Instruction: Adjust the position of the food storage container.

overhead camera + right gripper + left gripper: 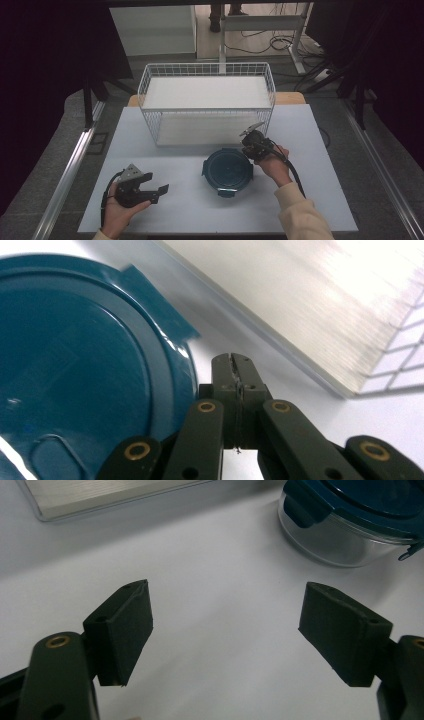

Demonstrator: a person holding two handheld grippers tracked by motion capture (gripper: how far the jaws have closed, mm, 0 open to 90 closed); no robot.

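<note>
Round container [227, 170] sits near the middle of the table [200, 210], just in front of the white wire basket [207, 102]. Glass bowl, dark teal lid [85, 365] on top, clip tabs around the rim; one tab [227, 192] faces my side, another [160, 305] shows in the right gripper view pointing toward the basket. Round, so no long axis to line up with; the tabs are the only thing that gives it a direction.

My right gripper [248, 144] is at the container's far-right edge, between the lid rim and the basket's front wall. Jaws pressed flat together, nothing between them. In the right gripper view the closed tips [234, 365] sit just off the lid's edge, on the basket side; I cannot tell whether they touch the rim.

My left gripper [156, 192] rests low on the left, well apart from the container, jaws spread wide and empty. In its view the container [350, 525] lies ahead and to the right of the open pads [125, 630].

Right hand is plainly nearer. I judge the next move is its work on that far tab, with the left free to steady the bowl.
</note>
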